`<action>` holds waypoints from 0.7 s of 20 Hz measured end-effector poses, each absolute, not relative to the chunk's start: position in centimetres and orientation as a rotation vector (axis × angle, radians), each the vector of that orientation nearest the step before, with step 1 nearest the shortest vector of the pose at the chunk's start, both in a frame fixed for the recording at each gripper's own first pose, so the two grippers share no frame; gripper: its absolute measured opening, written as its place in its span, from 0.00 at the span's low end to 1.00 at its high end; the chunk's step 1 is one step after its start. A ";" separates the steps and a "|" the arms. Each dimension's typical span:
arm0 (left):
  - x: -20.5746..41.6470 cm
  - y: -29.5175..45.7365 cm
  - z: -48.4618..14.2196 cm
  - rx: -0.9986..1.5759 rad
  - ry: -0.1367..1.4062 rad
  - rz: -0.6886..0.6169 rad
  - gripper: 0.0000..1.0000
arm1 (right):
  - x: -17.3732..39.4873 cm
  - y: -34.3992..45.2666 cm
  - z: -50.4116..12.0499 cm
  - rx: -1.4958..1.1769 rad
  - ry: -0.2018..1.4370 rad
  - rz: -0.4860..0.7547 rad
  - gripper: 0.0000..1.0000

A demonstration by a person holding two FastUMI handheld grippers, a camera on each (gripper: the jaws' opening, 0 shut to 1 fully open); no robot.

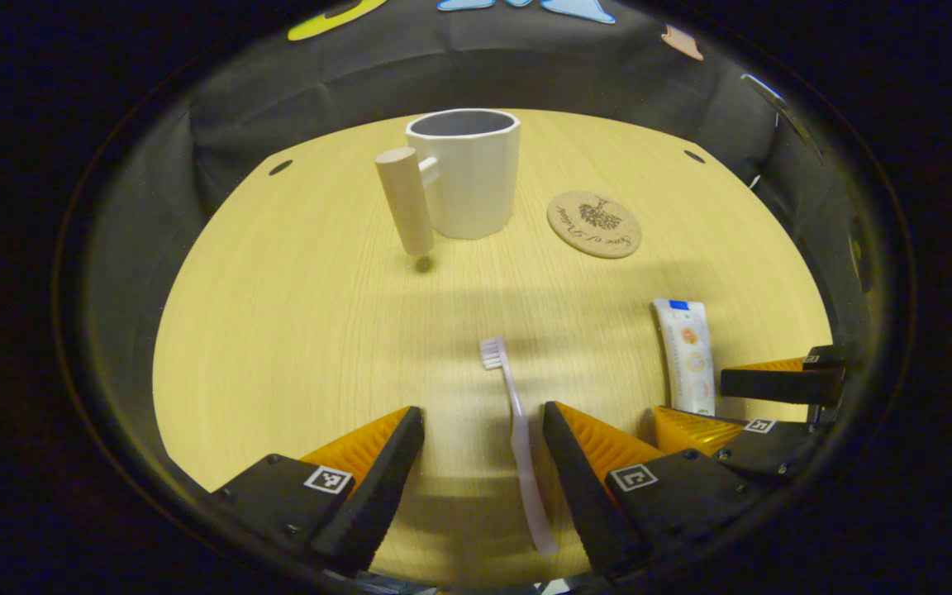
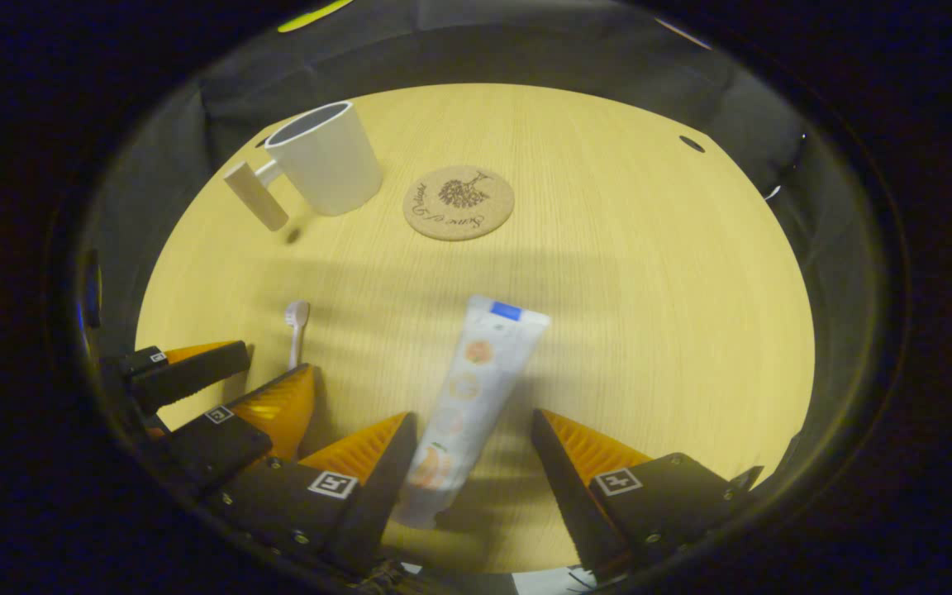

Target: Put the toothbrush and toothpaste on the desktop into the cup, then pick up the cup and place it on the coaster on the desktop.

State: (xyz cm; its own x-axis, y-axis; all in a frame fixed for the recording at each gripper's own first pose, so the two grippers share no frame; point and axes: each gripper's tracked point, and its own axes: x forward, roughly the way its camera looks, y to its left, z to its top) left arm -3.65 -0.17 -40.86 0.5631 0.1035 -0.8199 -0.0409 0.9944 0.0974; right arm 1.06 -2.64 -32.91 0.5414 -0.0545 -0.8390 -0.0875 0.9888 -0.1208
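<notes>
Left claw [image 1: 483,471] wide astride one toothbrush [image 1: 517,438]; right claw [image 2: 468,475] wide astride one toothpaste [image 2: 468,388]

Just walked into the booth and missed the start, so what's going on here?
A person holds two grippers low over the wooden desktop. The left gripper is open around the toothbrush; the right gripper is open around the toothpaste tube. Neither is gripped yet. The white cup stands empty beside the cork coaster.
</notes>
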 end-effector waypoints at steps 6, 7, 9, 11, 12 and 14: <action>-2.9 -1.4 -40.5 0.099 0.954 0.049 0.61 | 1.6 -3.2 -32.4 -0.164 1.028 0.026 0.49; -2.9 -1.2 -40.5 0.101 0.957 0.050 0.48 | 1.6 -3.2 -32.8 -0.164 1.030 0.030 0.37; -2.8 -1.2 -40.6 0.094 0.968 0.056 0.31 | 1.5 -3.2 -32.7 -0.155 1.046 0.026 0.37; -2.4 -0.9 -40.5 0.074 0.965 0.075 0.20 | 1.4 -3.3 -32.7 -0.133 1.069 0.009 0.23; -2.3 -0.9 -40.4 0.067 0.964 0.079 0.08 | 1.4 -3.3 -32.5 -0.129 1.074 0.011 0.22; -2.4 -0.9 -40.7 0.091 0.965 0.063 0.08 | 1.2 -3.0 -32.5 -0.096 1.080 0.024 0.15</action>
State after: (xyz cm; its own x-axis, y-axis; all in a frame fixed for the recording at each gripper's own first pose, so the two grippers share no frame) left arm -2.44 -0.88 -40.66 0.5677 0.0940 -0.8178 -0.0130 0.9944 0.1053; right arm 1.23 -2.97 -32.52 0.4719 -0.0274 -0.8812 -0.0664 0.9956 -0.0665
